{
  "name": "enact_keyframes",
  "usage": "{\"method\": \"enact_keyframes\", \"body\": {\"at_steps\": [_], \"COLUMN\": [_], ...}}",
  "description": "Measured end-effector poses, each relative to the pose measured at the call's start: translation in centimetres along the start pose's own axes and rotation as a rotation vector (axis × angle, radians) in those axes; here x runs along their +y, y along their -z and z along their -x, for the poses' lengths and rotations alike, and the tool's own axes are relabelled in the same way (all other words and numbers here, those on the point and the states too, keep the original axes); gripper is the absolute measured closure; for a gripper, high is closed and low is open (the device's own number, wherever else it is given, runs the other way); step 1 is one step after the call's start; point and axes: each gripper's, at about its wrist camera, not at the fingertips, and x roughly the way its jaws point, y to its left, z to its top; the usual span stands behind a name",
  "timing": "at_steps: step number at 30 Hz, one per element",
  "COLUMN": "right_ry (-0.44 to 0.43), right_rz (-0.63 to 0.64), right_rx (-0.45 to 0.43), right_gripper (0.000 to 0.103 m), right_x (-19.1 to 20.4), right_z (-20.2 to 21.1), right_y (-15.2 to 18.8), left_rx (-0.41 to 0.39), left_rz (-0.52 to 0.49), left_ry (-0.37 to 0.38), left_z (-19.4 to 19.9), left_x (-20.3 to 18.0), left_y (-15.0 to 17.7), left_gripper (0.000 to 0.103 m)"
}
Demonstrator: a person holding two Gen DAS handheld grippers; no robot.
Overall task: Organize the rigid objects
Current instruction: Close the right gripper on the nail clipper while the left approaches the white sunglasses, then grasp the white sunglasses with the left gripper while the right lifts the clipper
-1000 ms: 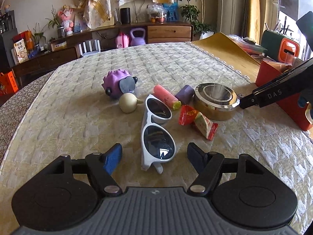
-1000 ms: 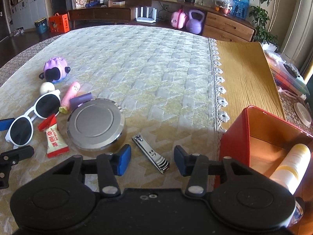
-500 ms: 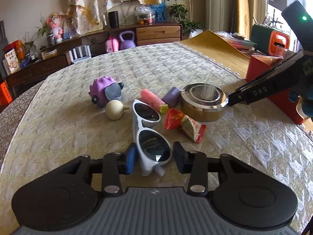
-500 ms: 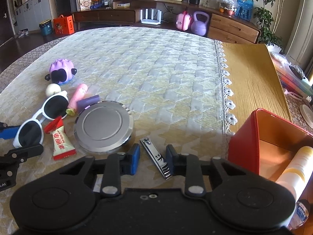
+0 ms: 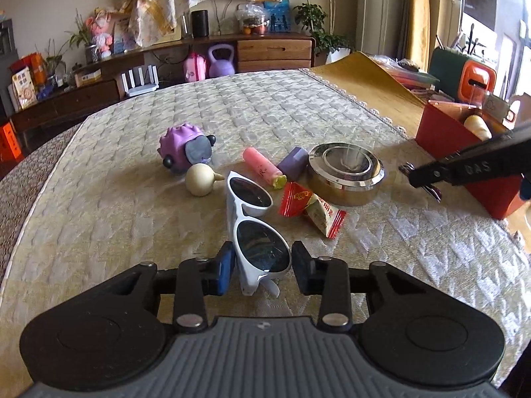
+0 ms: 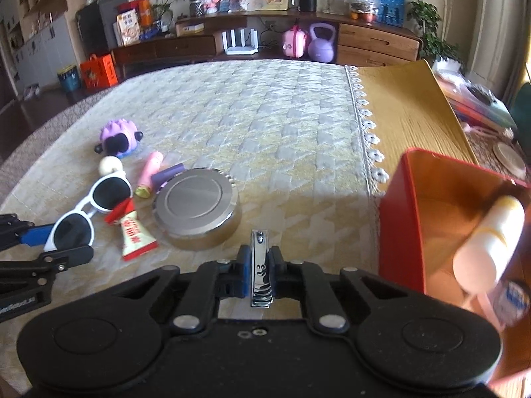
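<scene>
White sunglasses with dark lenses lie on the quilted tablecloth, and my left gripper is shut on the near lens frame, a blue pad against each side. From the right wrist view the left gripper shows at the left edge, still on the sunglasses. My right gripper is shut on a chrome nail clipper that points straight ahead between its pads. An open red box stands just to its right and holds a cream bottle.
Around the sunglasses lie a purple hedgehog toy, a cream ball, a pink tube, a purple block, a round metal tin and red candy packets. Bare wooden tabletop runs behind the red box.
Both grippers closed: the left on the sunglasses' near lens, the right on the nail clipper, which turned from slanted to straight between the pads. The right gripper shifted towards the red box.
</scene>
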Motion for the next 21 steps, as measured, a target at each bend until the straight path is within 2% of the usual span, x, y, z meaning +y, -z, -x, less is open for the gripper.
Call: {"method": "enact_keyframes", "body": {"at_steps": [6,21], "right_ry": [-0.014,0.019], "right_rz": [-0.034,-0.074], "right_rx": [-0.027,-0.135], "right_gripper": [0.093,0.093], "right_x": [-0.1,-1.2], "right_z": [2.7,9.1], "right_y": [0.8,1.5], "left_rx": [-0.009,-0.081], "left_rz": [0.034,0.016], "left_ry": [0.005,0.004], "left_z": [1.5,5.4], "left_x": [0.0,-1.1], "left_y": [-0.1,-1.1], "left_gripper": [0.067,0.067]}}
